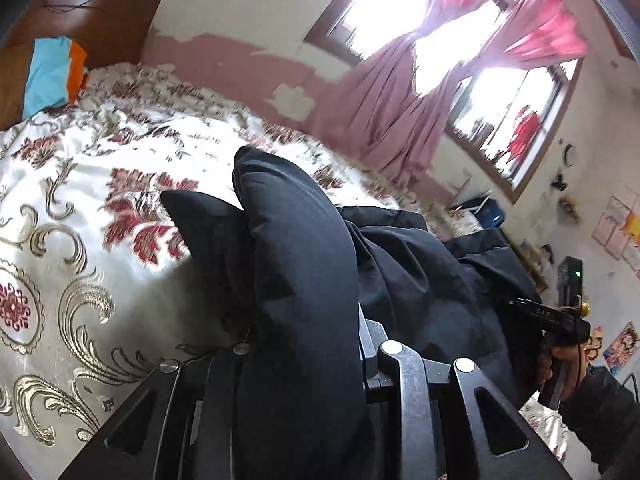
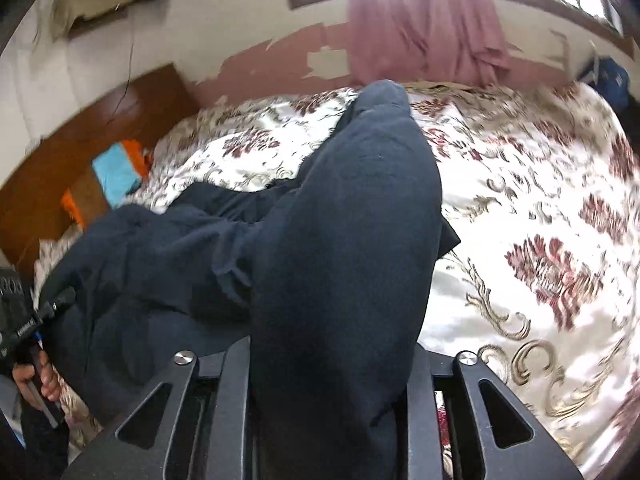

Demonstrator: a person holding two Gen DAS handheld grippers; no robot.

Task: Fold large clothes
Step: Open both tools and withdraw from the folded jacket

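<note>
Looking along the left tool (image 1: 304,360), a thick fold of the dark navy padded coat (image 1: 296,264) fills the gap between its black fingers — clamped there, the fabric rising in a rounded hump above them. The rest of the coat trails to the right over the bed's white satin bedspread with red flowers and gold scrolls (image 1: 80,216). At the right edge the right tool (image 1: 556,320) shows from the side, a hand on its handle; its tips are buried in the coat. Behind stand a brown wooden headboard (image 1: 100,12), a blue and orange folded cloth (image 1: 52,72) and pink curtains (image 1: 400,112) at a bright window.

From the right wrist, the right tool (image 2: 332,380) grips another bulky fold of the same coat (image 2: 352,240) between its fingers, the cloth standing up in a tall ridge. The coat spreads left across the bedspread (image 2: 540,200) toward the left tool (image 2: 40,316), seen small at the left edge — held by a hand. The headboard (image 2: 100,128) and the blue and orange cloth (image 2: 116,172) lie beyond.
</note>
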